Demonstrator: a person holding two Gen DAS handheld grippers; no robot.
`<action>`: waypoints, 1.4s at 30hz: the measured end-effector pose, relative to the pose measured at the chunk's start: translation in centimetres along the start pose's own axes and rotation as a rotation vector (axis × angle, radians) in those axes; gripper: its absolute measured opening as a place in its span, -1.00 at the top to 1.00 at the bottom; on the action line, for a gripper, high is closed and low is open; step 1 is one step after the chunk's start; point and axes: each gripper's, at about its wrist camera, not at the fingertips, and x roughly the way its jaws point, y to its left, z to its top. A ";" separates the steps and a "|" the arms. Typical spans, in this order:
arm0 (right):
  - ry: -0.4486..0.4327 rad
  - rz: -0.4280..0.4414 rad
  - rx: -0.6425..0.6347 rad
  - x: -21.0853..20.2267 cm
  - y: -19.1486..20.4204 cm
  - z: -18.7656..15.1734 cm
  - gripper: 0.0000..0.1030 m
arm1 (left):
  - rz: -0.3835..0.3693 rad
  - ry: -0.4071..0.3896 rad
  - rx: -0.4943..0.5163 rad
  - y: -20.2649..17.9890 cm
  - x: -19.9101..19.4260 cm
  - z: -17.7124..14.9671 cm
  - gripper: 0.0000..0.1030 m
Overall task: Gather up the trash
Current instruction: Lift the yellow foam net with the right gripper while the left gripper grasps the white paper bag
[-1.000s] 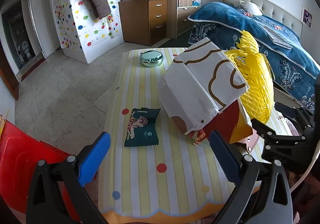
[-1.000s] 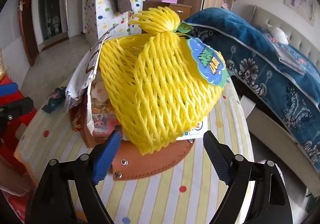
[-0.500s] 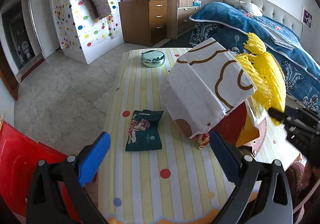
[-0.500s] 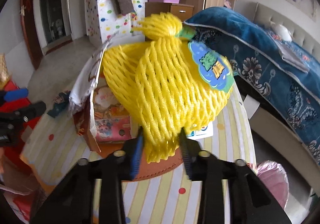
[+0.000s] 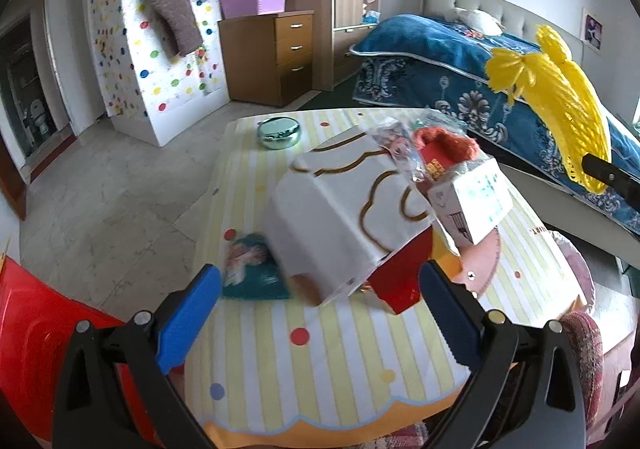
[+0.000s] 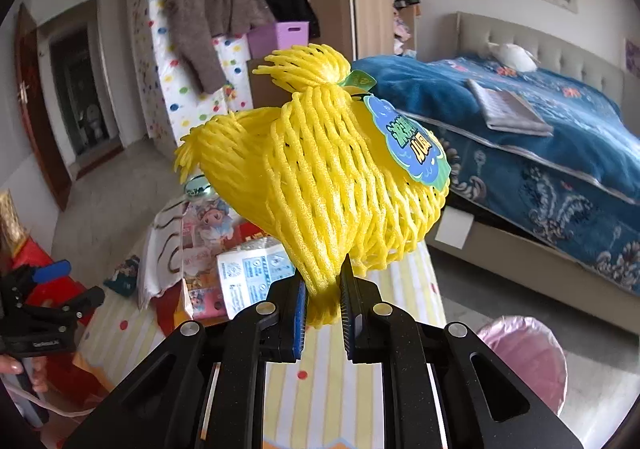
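The left gripper [image 5: 320, 309] hangs with fingers wide over the teal wrapper [image 5: 254, 269] and white bag [image 5: 348, 209] on the tabletop [image 5: 320, 361], while the right gripper [image 6: 323, 313] has just pinched the yellow foam net [image 6: 320, 173] and lifted it clear, so one piece of trash seems collected.

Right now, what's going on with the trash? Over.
Right tool shut on yellow net, lifted off the table. Left tool open, empty. Bag and wrapper not yet collected.
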 end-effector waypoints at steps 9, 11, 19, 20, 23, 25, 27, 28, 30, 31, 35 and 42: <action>0.045 0.002 0.033 0.2 -1.2 -1.8 0.70 | -0.037 0.078 -0.100 0.2 3.2 -1.2 -0.59; 0.053 0.002 0.037 0.5 -1.3 -1.9 0.70 | -0.042 0.089 -0.139 0.4 3.9 -1.1 -0.54; 0.069 -0.006 0.025 1.0 -1.1 -2.8 0.69 | -0.053 0.162 -0.262 0.9 6.9 -1.5 0.07; 0.070 -0.005 0.026 1.0 -1.1 -2.8 0.69 | -0.057 0.166 -0.266 0.8 7.0 -1.7 0.15; 0.069 -0.007 0.029 0.8 -1.3 -3.0 0.69 | -0.060 0.161 -0.257 0.6 6.8 -1.7 0.80; 0.066 -0.007 0.030 0.6 -1.5 -2.9 0.69 | -0.062 0.153 -0.235 0.4 6.6 -1.6 0.96; 0.059 -0.006 0.033 0.4 -1.7 -2.8 0.69 | -0.063 0.129 -0.205 0.4 5.8 -1.2 0.99; 0.053 -0.006 0.036 0.2 -1.8 -2.8 0.69 | -0.062 0.114 -0.193 0.3 5.5 -0.7 0.99; 0.040 -0.005 0.041 -0.3 -2.1 -2.7 0.69 | -0.060 0.060 -0.158 0.4 3.6 0.5 1.00; 0.029 -0.002 0.045 -0.7 -2.2 -2.6 0.69 | -0.064 0.041 -0.149 0.5 2.9 1.1 1.00; -0.022 0.008 0.063 -2.6 -3.0 -2.1 0.69 | -0.101 -0.063 -0.104 0.8 -1.6 4.3 1.00; -0.082 0.012 0.111 -5.7 -5.1 -2.2 0.69 | -0.150 -0.215 0.004 -0.8 -9.4 8.6 1.00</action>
